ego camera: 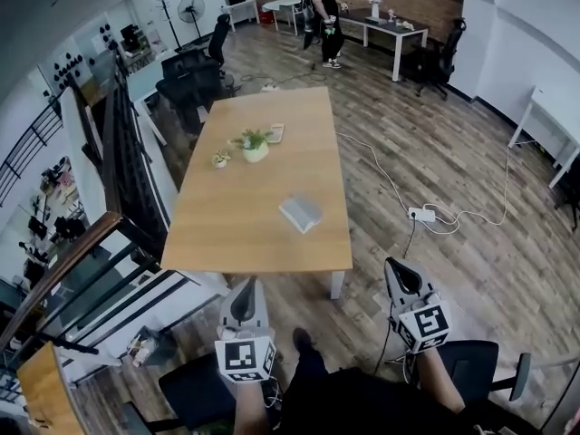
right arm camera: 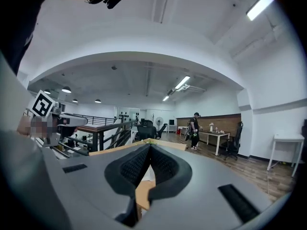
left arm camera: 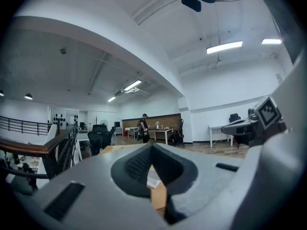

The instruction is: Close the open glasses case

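Long wooden table fills the centre. Its near half is mostly bare, w/ only the glasses case lying toward the right edge, open air above & around it. Left gripper & right gripper sit short of the table's near end, w/ a free path forward over the top. Potted plant, small pot & flat card cluster further back, well apart from the case. Dark railing crowds the table's left side. Right side is open floor w/ a white cable & power strip.
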The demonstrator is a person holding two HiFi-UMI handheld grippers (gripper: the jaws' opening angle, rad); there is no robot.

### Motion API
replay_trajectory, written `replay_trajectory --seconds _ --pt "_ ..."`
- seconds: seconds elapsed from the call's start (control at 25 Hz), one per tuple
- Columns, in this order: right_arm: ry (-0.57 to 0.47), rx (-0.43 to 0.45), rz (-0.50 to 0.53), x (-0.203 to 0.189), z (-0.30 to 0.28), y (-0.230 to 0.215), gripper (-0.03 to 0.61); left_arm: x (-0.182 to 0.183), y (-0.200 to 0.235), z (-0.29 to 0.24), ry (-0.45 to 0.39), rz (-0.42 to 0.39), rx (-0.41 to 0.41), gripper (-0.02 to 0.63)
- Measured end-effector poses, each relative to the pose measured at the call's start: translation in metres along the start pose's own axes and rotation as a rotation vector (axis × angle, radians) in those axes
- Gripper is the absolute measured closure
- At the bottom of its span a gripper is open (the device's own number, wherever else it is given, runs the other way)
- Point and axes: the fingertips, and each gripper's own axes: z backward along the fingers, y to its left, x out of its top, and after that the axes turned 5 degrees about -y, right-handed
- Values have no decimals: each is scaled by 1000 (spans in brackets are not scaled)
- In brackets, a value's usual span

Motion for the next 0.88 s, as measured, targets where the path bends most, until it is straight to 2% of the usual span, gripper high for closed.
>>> replay_trajectory --seconds 0.32,0.56,0.88 --pt "-45 33 -12 7 -87 19 565 -3 54 -67 -2 5 -36 615" --pt "-11 13 -12 8 -137 26 566 -12 88 -108 -5 23 -77 615" --pt "32 33 16 10 -208 52 566 -29 137 -151 -15 55 -94 615"
